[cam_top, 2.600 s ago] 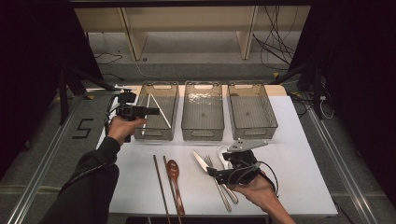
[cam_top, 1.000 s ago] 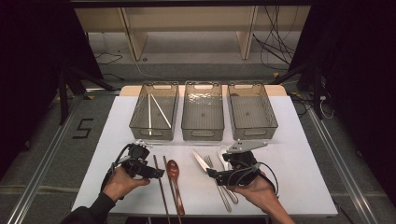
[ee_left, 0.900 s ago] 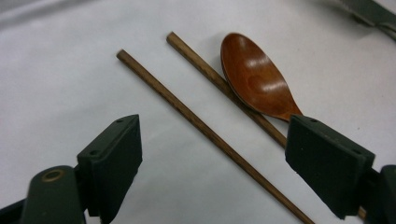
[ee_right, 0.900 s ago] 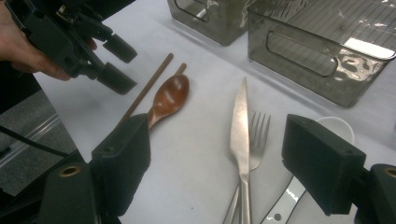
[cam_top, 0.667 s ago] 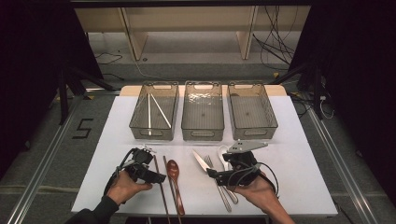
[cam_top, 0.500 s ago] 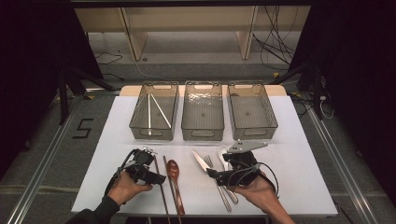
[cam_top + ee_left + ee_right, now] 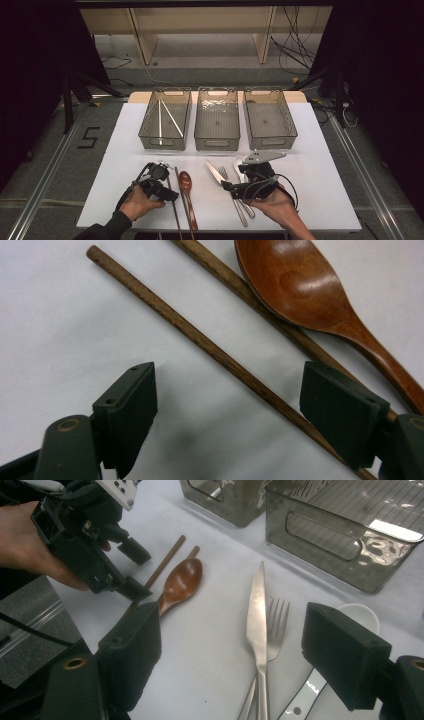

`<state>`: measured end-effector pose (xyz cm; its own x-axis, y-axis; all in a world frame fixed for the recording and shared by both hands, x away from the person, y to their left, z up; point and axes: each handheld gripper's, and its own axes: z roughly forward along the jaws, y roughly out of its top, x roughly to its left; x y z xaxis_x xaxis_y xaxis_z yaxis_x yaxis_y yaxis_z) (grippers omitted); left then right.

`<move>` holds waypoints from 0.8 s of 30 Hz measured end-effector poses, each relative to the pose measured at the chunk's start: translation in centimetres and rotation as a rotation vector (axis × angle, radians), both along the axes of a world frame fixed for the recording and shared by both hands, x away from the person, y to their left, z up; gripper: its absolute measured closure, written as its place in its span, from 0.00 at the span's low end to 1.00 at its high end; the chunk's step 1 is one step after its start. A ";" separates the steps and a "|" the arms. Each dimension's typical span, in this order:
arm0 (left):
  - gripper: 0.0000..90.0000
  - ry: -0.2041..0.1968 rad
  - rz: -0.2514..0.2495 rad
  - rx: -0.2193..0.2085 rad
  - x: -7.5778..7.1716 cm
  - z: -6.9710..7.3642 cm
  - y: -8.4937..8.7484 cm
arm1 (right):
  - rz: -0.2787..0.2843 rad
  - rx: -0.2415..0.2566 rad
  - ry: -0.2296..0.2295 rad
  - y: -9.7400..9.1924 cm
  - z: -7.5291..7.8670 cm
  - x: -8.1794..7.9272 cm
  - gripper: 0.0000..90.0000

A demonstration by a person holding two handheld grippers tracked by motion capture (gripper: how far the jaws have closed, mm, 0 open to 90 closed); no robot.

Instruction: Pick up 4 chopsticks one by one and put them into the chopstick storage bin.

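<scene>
Two wooden chopsticks (image 7: 220,357) lie parallel, long axis 10-to-4 o'clock in left gripper view, beside wooden spoon (image 7: 320,300). Left gripper (image 7: 240,420) jaws wide, straddling nearer chopstick. Right gripper (image 7: 240,660) wide, empty.

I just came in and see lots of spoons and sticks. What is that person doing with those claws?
A person is sorting cutlery into clear bins with two hand-held claws. The left claw is open, low over a brown chopstick that lies beside a wooden spoon on the white table. The right claw is open too, near a knife, a fork and a white spoon. Two pale chopsticks lie in the left bin.
</scene>
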<state>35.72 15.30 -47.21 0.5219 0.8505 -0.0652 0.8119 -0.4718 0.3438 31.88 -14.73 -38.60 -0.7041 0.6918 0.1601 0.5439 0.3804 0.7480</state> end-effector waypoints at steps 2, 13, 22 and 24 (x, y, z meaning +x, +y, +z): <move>0.26 0.000 -0.009 0.012 0.0 0.0 -0.1 | 0.000 -0.001 0.002 0.0 0.0 0.0 0.28; 0.44 -0.012 -0.025 0.033 0.1 0.2 0.4 | 0.001 -0.001 0.000 0.0 0.0 0.0 0.28; 0.58 0.000 -0.035 0.026 0.6 0.3 1.2 | -0.001 -0.001 -0.001 -0.1 0.1 0.0 0.28; 0.62 0.005 -0.031 0.026 0.7 0.4 1.3 | -0.001 -0.001 -0.001 -0.1 0.1 0.0 0.28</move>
<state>36.41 16.63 -46.84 0.5481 0.8351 -0.0459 0.7981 -0.5058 0.3274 31.86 -14.80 -38.54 -0.7034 0.6928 0.1590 0.5437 0.3803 0.7482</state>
